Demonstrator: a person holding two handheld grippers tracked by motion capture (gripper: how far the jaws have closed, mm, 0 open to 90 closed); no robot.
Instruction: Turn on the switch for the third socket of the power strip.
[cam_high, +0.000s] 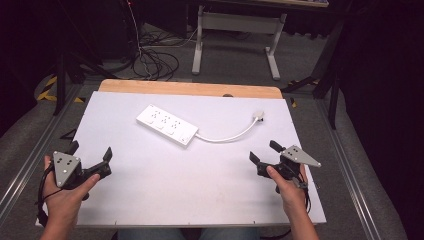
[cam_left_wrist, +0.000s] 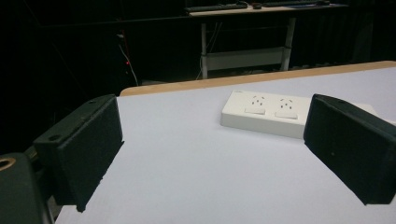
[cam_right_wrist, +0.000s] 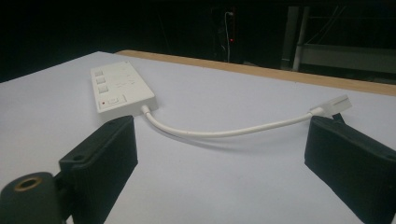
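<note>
A white power strip (cam_high: 167, 125) lies flat on the white table top (cam_high: 200, 175), angled from back left to front right. Its short white cable (cam_high: 227, 137) curves right to a white plug (cam_high: 258, 116). My left gripper (cam_high: 90, 151) rests at the table's left edge, open, with nothing between its jaws; the strip (cam_left_wrist: 266, 113) lies ahead of it. My right gripper (cam_high: 265, 151) sits at the right side, open and empty. In the right gripper view the strip (cam_right_wrist: 122, 87), cable (cam_right_wrist: 224, 132) and plug (cam_right_wrist: 337, 106) lie just beyond the jaws.
A wooden strip (cam_high: 190, 88) runs along the table's far edge. Beyond it stand a white desk frame (cam_high: 237, 37) and loose cables (cam_high: 155, 62) on the floor. Metal rails (cam_high: 30, 160) flank the table on both sides.
</note>
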